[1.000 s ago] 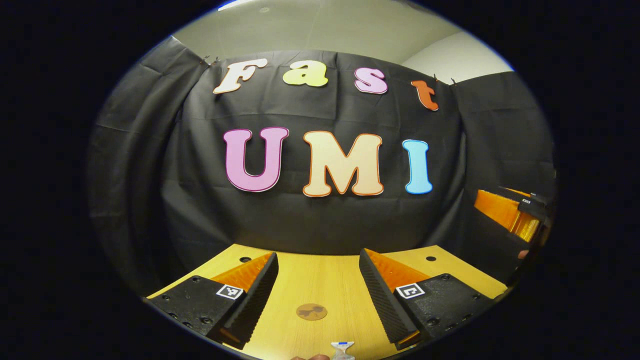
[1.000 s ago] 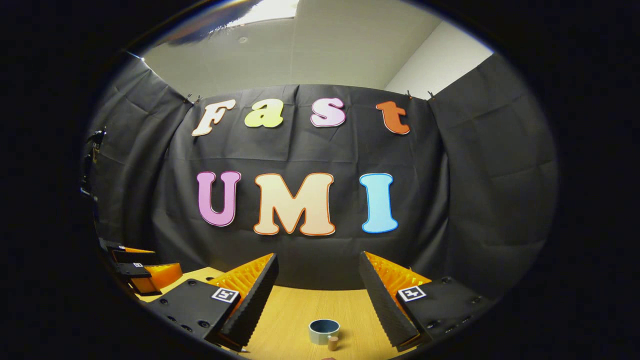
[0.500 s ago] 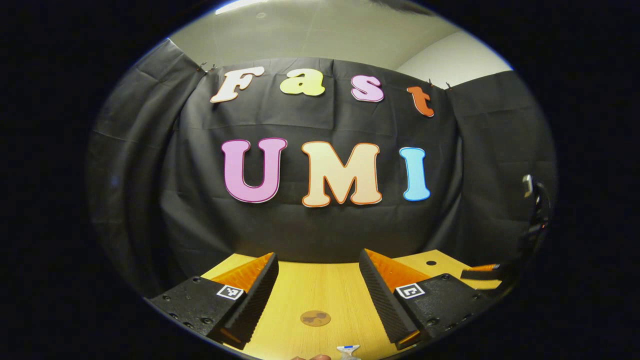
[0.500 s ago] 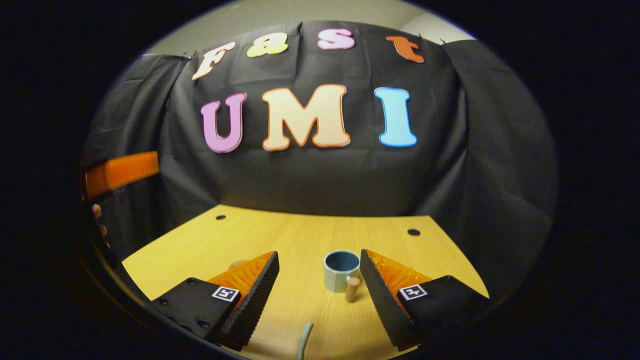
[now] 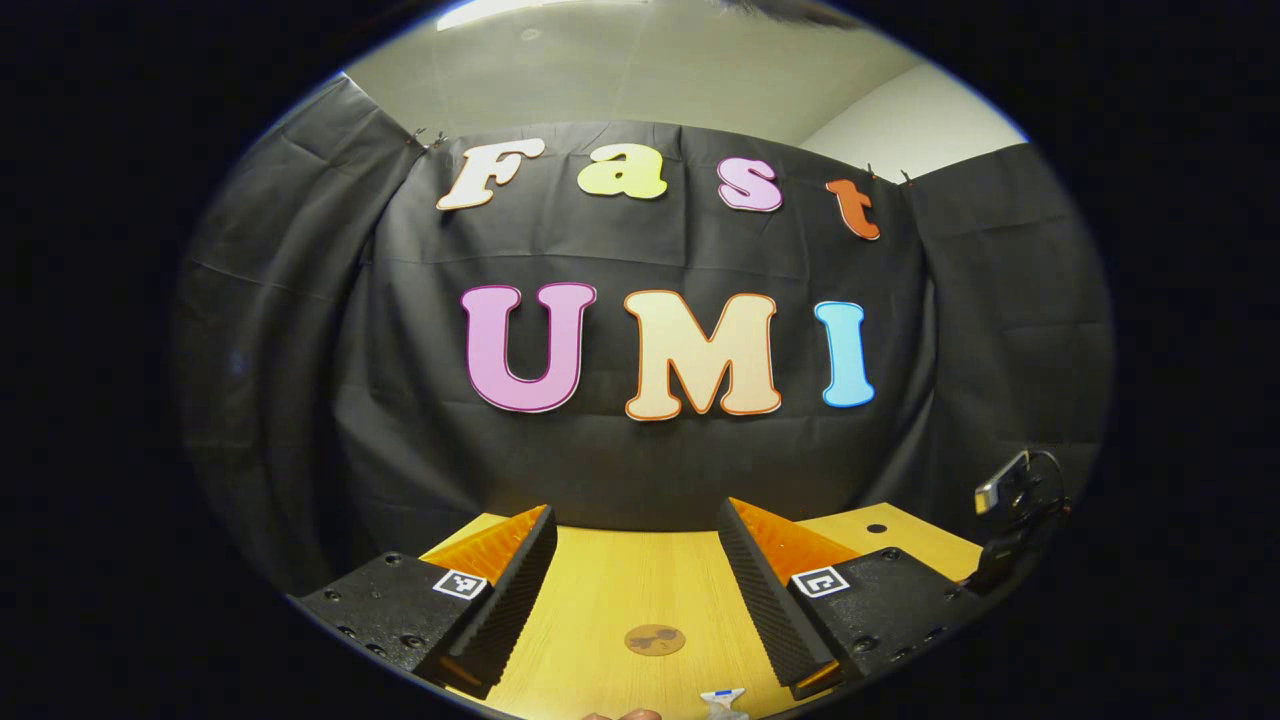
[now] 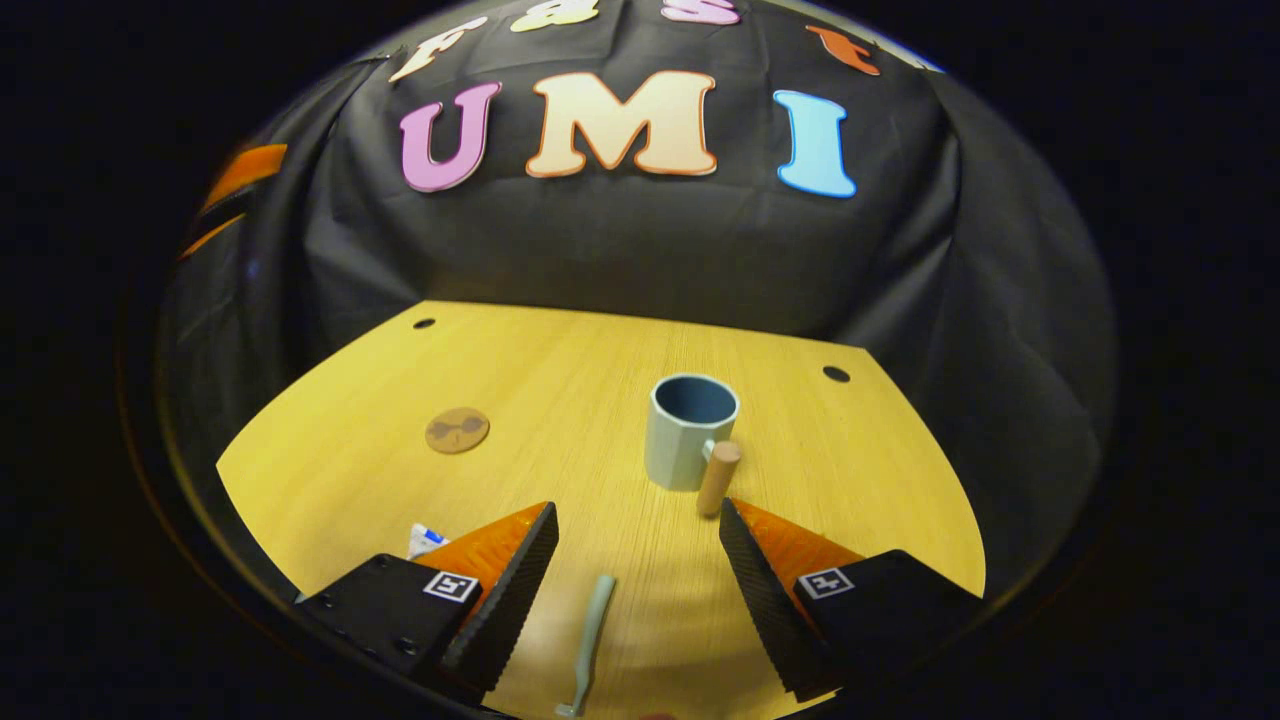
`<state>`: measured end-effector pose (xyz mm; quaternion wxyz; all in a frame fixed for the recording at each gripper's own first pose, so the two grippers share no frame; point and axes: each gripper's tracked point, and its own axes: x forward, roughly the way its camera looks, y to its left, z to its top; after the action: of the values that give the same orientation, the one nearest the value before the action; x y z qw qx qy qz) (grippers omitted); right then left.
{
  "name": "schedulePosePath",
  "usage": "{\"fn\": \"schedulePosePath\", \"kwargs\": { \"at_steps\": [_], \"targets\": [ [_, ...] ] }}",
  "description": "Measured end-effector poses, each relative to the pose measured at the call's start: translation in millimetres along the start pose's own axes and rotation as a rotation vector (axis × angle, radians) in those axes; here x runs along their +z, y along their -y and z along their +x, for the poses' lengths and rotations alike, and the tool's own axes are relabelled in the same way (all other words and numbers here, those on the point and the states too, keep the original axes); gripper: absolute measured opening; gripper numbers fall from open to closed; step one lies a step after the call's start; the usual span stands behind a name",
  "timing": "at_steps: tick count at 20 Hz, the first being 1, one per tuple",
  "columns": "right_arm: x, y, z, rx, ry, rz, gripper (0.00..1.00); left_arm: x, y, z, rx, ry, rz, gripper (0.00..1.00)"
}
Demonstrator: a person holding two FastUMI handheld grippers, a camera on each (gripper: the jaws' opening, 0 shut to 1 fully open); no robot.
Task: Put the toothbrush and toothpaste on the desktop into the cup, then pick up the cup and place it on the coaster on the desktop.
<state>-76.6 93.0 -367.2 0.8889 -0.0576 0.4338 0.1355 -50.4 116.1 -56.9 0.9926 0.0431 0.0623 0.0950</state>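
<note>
- Toothbrush (image 6: 590,640) lies flat on the worktop (image 6: 560,400), nearer the camera than the cup (image 6: 688,430), between the fingers of the right tool (image 6: 637,570), whose jaws stand wide and hold nothing.
- It looks light, thin and stiff; judged best pinched across the middle of its handle, since it sits low and could skid or roll.
- Cup stands upright and empty, its wooden handle (image 6: 718,478) turned toward the camera; probably ceramic, so heavier and breakable.
- Toothpaste (image 6: 424,540) lies left of the cup, partly hidden by the right tool's left finger; a soft tube that would dent.
- Coaster (image 6: 457,430) lies left of the cup, well apart and bare.
- Left tool (image 5: 637,570) is wide and empty, the coaster between its fingers in its own view.
- Nothing stands between toothbrush and cup.
</note>
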Motion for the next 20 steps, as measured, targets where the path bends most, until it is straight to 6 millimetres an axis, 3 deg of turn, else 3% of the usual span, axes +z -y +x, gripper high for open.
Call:
{"fn": "schedulePosePath", "kwargs": {
  "at_steps": [4, 12, 13, 15, 20],
  "targets": [
    [-55, -18, 9, 0.053, -0.213, -0.044, 1.0, -9, -5, 0, 0.01, -0.014, 0.001, 0.94],
    [-112, -33, 26, 0.113, -0.548, -0.002, 0.98, -25, -6, 6, 0.02, -0.042, 0.01, 0.94],
    [-115, -34, 27, 0.12, -0.573, 0.011, 0.87, -26, -5, 7, 0.021, -0.043, 0.014, 0.94],
    [-119, -32, 28, 0.11, -0.595, -0.002, 0.82, -32, -5, 7, 0.019, -0.052, 0.026, 0.94],
    [-119, -32, 30, 0.121, -0.621, -0.077, 0.83, -52, -5, 5, 0.015, -0.092, 0.077, 0.94]
  ]
}}
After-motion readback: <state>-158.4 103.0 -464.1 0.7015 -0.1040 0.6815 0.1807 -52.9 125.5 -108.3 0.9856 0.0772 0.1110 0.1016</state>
